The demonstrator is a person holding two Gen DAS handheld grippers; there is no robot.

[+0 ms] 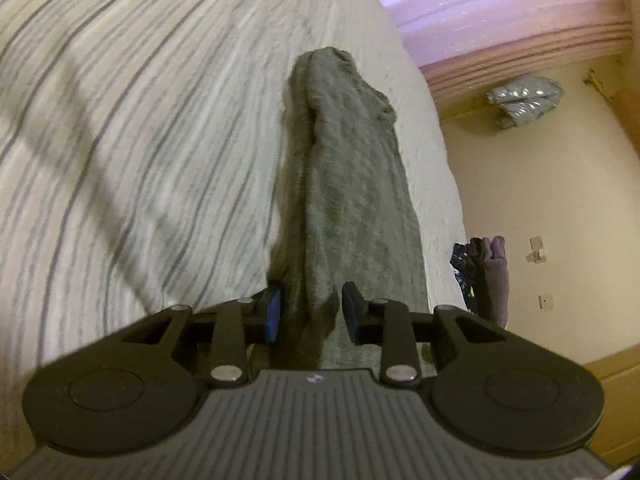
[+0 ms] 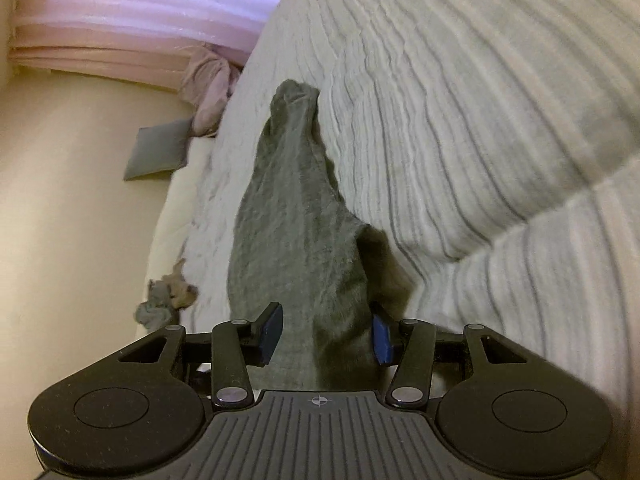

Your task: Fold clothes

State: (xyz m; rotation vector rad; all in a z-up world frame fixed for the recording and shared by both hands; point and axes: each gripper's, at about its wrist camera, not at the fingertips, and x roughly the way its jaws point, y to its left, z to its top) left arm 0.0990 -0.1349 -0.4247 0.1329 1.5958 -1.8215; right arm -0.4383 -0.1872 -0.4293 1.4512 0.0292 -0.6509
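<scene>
One grey garment (image 1: 344, 184), bunched into a long narrow strip, lies on the striped bedspread (image 1: 140, 120) near the bed's edge, stretched between the two tongs, probably so it can be straightened or doubled over. Left tongs (image 1: 312, 312): jaws partly apart, cloth running between them, the blue pad (image 1: 274, 312) beside the fabric, with some gap on the other side; looks loose rather than clamped, but I cannot tell for sure. Right tongs (image 2: 326, 334): jaws wider, cloth filling the space between and draping over the far-side pad (image 2: 382, 340); real pinch or not, cannot tell. Each end sits at one pair of tongs, likely to bring the ends together for a fold. Count: one garment on the bed, two tongs. Off the bed: grey cushion (image 2: 160, 152) on the floor, a pink bundle (image 2: 210, 92) by the curtain (image 2: 140, 20), small crumpled cloth (image 2: 166, 298), a silvery packet (image 1: 524, 98), hanging clothes (image 1: 486, 276).
</scene>
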